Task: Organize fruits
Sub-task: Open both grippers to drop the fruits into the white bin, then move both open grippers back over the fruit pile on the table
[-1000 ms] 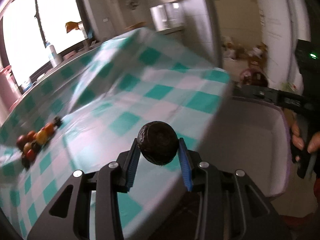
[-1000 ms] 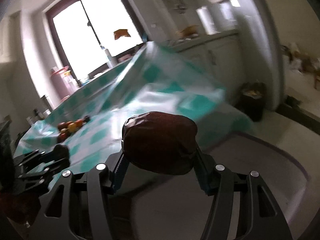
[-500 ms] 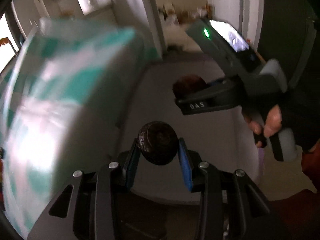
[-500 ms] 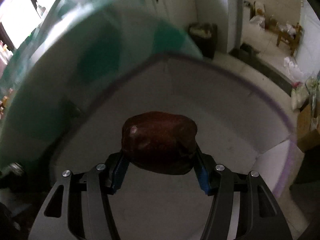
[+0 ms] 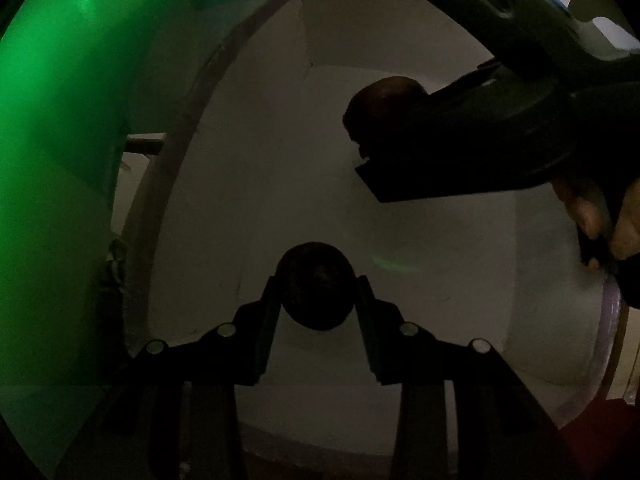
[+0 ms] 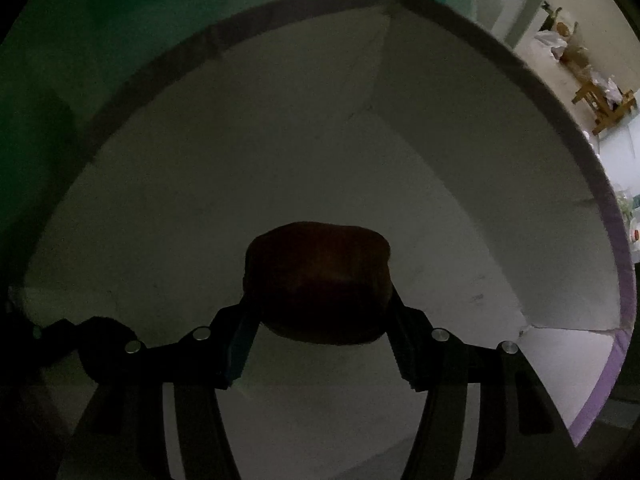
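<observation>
fruit in both grippers, over the white bin

your left gripper (image 5: 318, 300) points steeply down into a white bin (image 5: 440, 60). its fingers are clamped on a small round dark fruit (image 5: 316, 286), one pad on each side, and the fruit hangs above the pale floor of the bin. you cannot tell from this view whether the fruit touches the floor.

your right gripper (image 6: 318, 316) also points down into the same bin (image 6: 440, 140), whose rim carries a purple band (image 6: 622, 264). its fingers are set wider and are clamped on a larger, flattened dark red fruit (image 6: 318, 284). the left wrist view shows that larger fruit (image 5: 384, 100) deeper in the frame, gripped by the black right gripper (image 5: 372, 152), with your hand (image 5: 600, 216) on its handle at the right edge.

both fruits are inside the outline of the bin and well apart from each other. lighting inside the bin is dim, so surface detail on either fruit is hard to read.

a green and white tablecloth (image 5: 52, 140) hangs just beside the bin on its left. beyond the far right rim, the right wrist view shows a lit floor with a wooden stool (image 6: 602, 98).
</observation>
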The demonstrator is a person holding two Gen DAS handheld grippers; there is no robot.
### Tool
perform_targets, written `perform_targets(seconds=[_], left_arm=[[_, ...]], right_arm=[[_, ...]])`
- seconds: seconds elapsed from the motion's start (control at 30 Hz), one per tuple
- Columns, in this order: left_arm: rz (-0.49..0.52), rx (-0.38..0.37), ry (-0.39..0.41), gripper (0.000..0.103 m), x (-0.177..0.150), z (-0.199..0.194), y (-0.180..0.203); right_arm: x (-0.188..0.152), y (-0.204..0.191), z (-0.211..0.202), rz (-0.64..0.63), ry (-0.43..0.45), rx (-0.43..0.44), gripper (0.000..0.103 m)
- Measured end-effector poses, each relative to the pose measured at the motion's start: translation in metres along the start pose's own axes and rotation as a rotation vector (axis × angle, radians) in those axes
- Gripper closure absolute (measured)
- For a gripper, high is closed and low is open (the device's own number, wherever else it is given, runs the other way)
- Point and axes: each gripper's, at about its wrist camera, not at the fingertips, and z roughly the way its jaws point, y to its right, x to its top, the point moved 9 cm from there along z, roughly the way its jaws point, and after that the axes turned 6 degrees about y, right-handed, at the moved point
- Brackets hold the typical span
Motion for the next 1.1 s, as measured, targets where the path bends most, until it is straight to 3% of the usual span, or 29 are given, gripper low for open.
perform_targets(seconds=[0.03,0.1,0.17,0.33,0.43,0.57,0.63,0.73,0.83,1.0,1.1], left_arm=[[0.000,-0.004,0.005,0.060,0.001,0.000,0.000],[0.002,-0.008,0.029,0.047,0.003,-0.004,-0.002],[-0.001,-0.011,0.064,0.030,-0.003,-0.013,0.003],[-0.005,-0.022,0.151,0.027,0.001,-0.032,0.000],[0.046,-0.044,0.263,0.027,0.006,-0.059,0.013],[0.132,-0.031,0.474,0.009,0.015,-0.113,0.028],[0.132,-0.013,0.574,0.008,0.019,-0.143,0.024],[0.042,-0.011,0.663,0.005,0.011,-0.178,0.000],[-0.113,0.041,0.734,0.002,0.009,-0.215,-0.057],[-0.349,0.159,0.781,0.002,-0.030,-0.267,-0.155],[-0.477,0.308,0.767,0.002,-0.077,-0.297,-0.221]], right_arm=[[0.001,0.001,0.000,0.006,0.004,0.002,0.043],[0.002,0.005,-0.004,0.032,0.027,0.010,0.032],[0.005,0.012,-0.007,0.058,0.045,0.016,0.027],[0.010,0.030,-0.013,0.157,0.120,0.042,0.025],[0.016,0.043,-0.023,0.237,0.178,0.067,0.023],[0.023,0.056,-0.036,0.311,0.254,0.111,0.022],[0.026,0.062,-0.049,0.351,0.306,0.135,0.022],[0.032,0.084,-0.077,0.397,0.382,0.147,0.022],[0.039,0.076,-0.116,0.391,0.475,0.153,0.022],[0.054,0.007,-0.187,0.242,0.624,0.223,0.019],[0.059,-0.065,-0.219,0.088,0.675,0.283,0.017]])
